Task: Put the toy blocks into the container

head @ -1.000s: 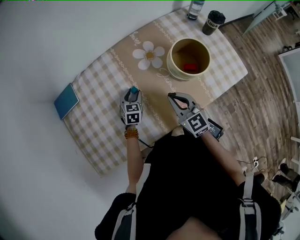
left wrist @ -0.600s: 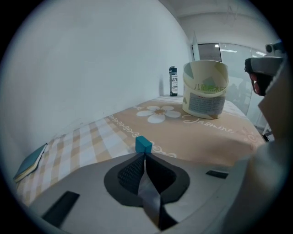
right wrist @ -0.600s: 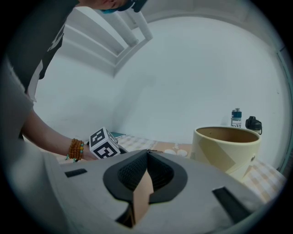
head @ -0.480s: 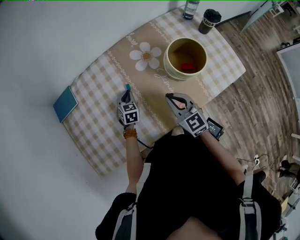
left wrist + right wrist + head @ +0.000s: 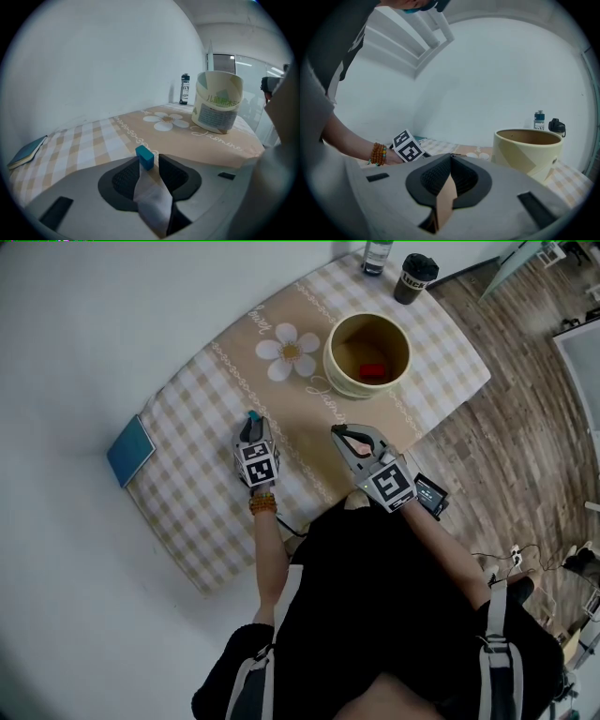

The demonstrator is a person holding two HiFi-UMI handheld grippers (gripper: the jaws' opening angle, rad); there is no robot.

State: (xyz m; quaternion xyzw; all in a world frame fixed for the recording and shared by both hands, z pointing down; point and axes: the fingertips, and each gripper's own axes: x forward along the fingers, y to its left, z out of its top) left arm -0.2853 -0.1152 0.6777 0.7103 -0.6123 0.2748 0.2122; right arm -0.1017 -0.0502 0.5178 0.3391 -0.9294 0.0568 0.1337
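A blue book (image 5: 131,449) is lying at the left edge of the checked cloth (image 5: 192,493). Next, the left gripper (image 5: 251,424) is pointing down at the cloth, its jaws having just been opening. They are standing apart around a teal block (image 5: 145,157) that is sitting between their tips (a sliver of gap is showing on its right side). The right gripper (image 5: 337,432) is hovering over the cloth's near edge, its jaws pressing together on nothing. Beyond it the cream container (image 5: 330,362) is standing on the cloth, holding a red block (image 5: 373,371). A bottle (image 5: 377,257) and a dark cup (image 5: 412,277) are standing at the far corner.
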